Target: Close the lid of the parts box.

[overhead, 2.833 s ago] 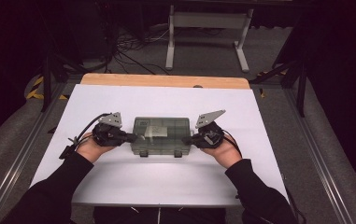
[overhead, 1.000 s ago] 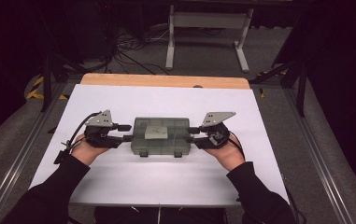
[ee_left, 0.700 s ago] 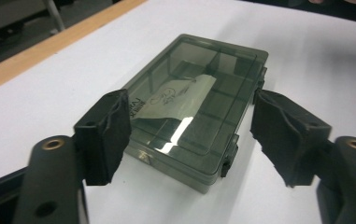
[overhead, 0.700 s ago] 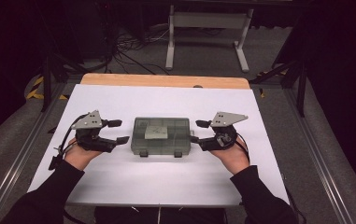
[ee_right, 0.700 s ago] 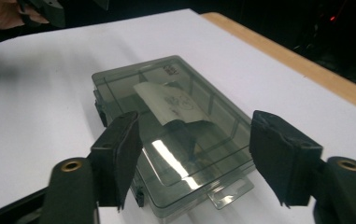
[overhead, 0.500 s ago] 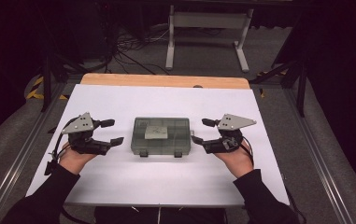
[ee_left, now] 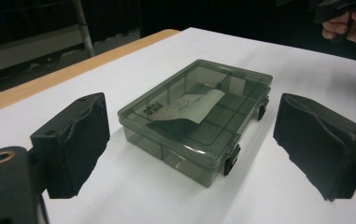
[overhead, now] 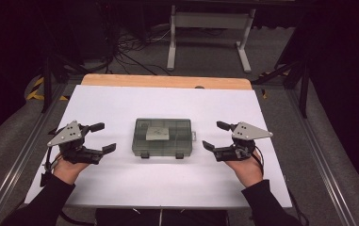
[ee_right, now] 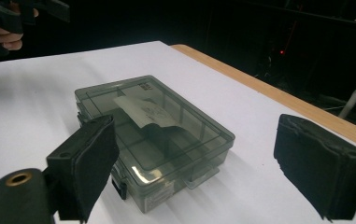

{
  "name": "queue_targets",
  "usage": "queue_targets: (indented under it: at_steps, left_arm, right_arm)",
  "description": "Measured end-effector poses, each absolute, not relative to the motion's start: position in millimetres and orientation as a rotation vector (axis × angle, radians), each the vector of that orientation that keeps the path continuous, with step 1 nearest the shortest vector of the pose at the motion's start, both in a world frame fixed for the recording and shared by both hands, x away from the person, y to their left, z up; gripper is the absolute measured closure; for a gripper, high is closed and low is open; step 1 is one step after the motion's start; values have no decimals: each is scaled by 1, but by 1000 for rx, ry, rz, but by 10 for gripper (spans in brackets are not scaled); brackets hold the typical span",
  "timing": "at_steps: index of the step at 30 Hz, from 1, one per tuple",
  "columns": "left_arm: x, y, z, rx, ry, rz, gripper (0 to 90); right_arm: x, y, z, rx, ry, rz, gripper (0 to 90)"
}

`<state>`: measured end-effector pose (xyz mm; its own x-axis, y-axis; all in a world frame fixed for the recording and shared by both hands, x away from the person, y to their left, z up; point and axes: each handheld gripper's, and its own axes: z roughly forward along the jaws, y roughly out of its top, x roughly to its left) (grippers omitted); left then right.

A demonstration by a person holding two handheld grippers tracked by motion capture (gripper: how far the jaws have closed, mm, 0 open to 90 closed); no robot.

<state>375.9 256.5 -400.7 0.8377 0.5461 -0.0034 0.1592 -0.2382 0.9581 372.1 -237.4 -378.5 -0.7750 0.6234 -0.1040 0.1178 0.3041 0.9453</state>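
1. Your left gripper (overhead: pixel 102 137) sat left of the smoky plastic box (overhead: pixel 163 137), jaws apart, empty, just opening.
2. The box lay mid-table (overhead: pixel 120 101), closed, long axis toward both grippers.
3. Your right gripper (overhead: pixel 216 135) mirrored it, equally near; nothing stood between.

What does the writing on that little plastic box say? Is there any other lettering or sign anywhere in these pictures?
Dark print on the lid of the smoky plastic box, near one corner: too small and blurred to read.
Paper slip inside the box: faint markings, not legible.
Yellow and black hazard stripes on the floor beside the table: a warning marking, no words.
Nothing else readable.
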Motion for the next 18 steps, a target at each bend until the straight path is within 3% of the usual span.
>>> queue_targets:
  at_steps: [11,18]
  left_arm:
    - [362,276,-424,1653,576,451,34]
    - [355,284,-434,1646,608,487,27]
  right_arm:
    - [359,-250,-394,684,2055,1500,85]
    - [353,-253,-405,688,2033,1502,57]
